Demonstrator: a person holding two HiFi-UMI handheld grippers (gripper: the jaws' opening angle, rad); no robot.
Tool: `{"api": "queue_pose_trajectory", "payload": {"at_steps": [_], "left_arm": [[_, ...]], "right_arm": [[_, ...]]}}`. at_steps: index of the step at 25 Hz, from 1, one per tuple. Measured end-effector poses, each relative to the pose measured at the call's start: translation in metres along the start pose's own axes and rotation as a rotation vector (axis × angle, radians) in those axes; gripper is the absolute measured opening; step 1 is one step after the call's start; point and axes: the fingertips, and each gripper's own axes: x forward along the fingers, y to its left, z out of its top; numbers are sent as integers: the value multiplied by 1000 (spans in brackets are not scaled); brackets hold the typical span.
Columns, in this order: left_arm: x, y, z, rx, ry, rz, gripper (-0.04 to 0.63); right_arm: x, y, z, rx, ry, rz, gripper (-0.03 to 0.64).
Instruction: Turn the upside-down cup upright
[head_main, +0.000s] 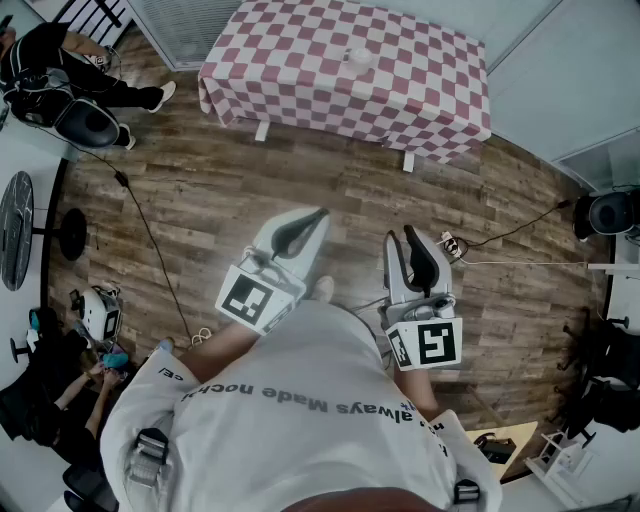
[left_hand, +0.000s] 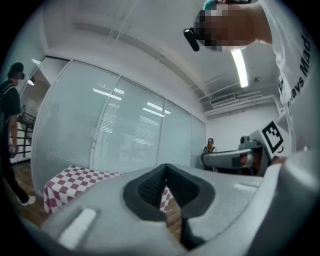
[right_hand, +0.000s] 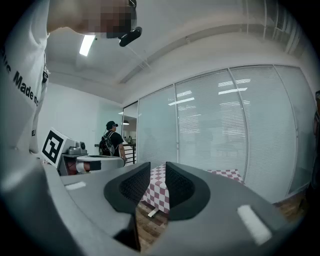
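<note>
L gripper (head_main: 318, 214) & R gripper (head_main: 400, 236) both closed w/ nothing btwn jaws, held level well short of the checked table (head_main: 290, 75); cup (head_main: 358, 56) sits on table, approx mid-top.

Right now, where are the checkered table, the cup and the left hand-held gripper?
checkered table (head_main: 290, 75), head view, bare cloth.
cup (head_main: 358, 57), head view, its top.
left hand-held gripper (head_main: 319, 214), head view, between fingertips.

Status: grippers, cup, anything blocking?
Left gripper shut, right gripper all but shut, both empty. Cup on table, far off, untouched. Nothing blocking.
</note>
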Motion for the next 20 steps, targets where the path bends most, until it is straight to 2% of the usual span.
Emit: {"api": "queue_pose_trajectory", "payload": {"at_steps": [13,20], "left_arm": [[23,-21,-20,-37,11,15,5],[40,9,-27,-43,26,36,3]], "right_arm": [[-7,-26,-11,3,9,26,103],[25,-36,-18,24,22,49,101]]}}
